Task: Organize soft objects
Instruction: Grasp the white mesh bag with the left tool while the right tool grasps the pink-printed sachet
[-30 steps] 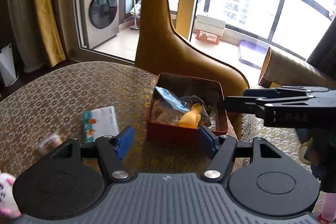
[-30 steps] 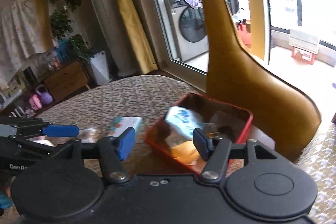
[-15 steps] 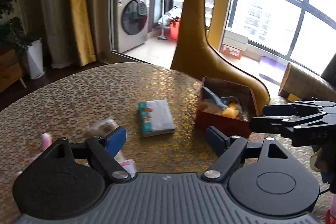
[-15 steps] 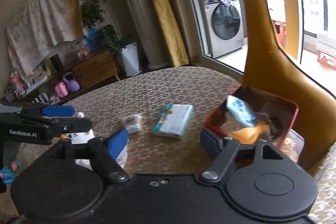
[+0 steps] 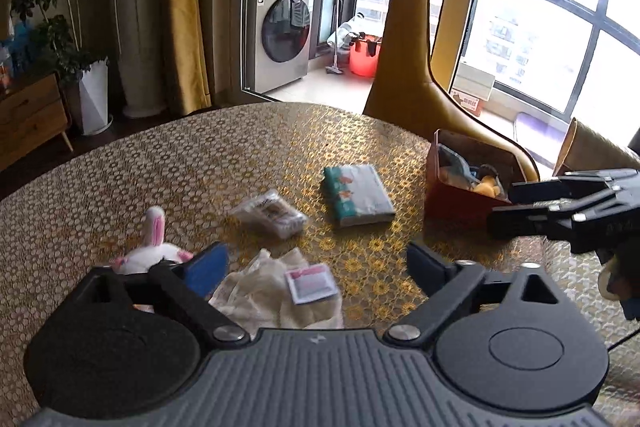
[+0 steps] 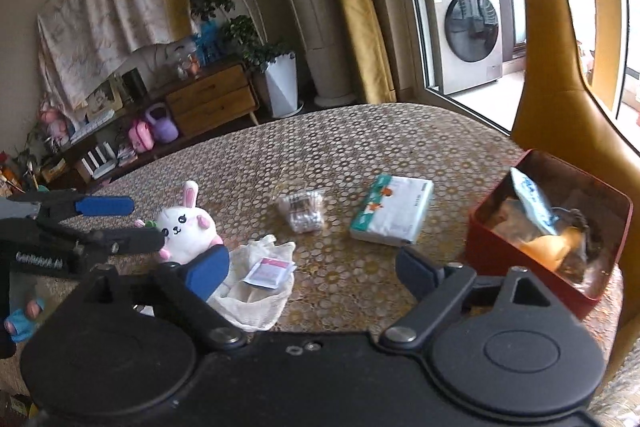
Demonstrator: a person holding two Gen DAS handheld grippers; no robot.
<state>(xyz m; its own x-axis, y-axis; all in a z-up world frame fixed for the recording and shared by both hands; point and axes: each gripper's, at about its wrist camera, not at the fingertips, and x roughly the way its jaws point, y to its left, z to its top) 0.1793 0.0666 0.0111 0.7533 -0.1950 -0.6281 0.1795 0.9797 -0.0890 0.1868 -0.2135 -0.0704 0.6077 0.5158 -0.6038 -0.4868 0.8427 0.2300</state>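
A red tin box (image 5: 460, 205) (image 6: 516, 251) holding several soft items stands at the table's right. On the table lie a tissue pack (image 5: 357, 195) (image 6: 394, 214), a clear packet (image 5: 270, 214) (image 6: 302, 211), a cream cloth bag with a pink-white tag (image 5: 280, 289) (image 6: 260, 277), and a white bunny plush (image 5: 150, 253) (image 6: 186, 225). My left gripper (image 5: 316, 265) is open and empty, just above the cloth bag. My right gripper (image 6: 314, 269) is open and empty, near the bag; it also shows in the left wrist view (image 5: 560, 207), beside the box.
The round table (image 5: 160, 167) has a gold honeycomb cloth. A tall mustard chair back (image 5: 412, 47) rises behind the red box. A wooden sideboard (image 6: 208, 103), plants and a washing machine (image 5: 278, 35) stand beyond the table.
Both grippers have pulled back and swung left from the red box. The tissue pack, packet, cloth bag and bunny have come into view. Both stay open.
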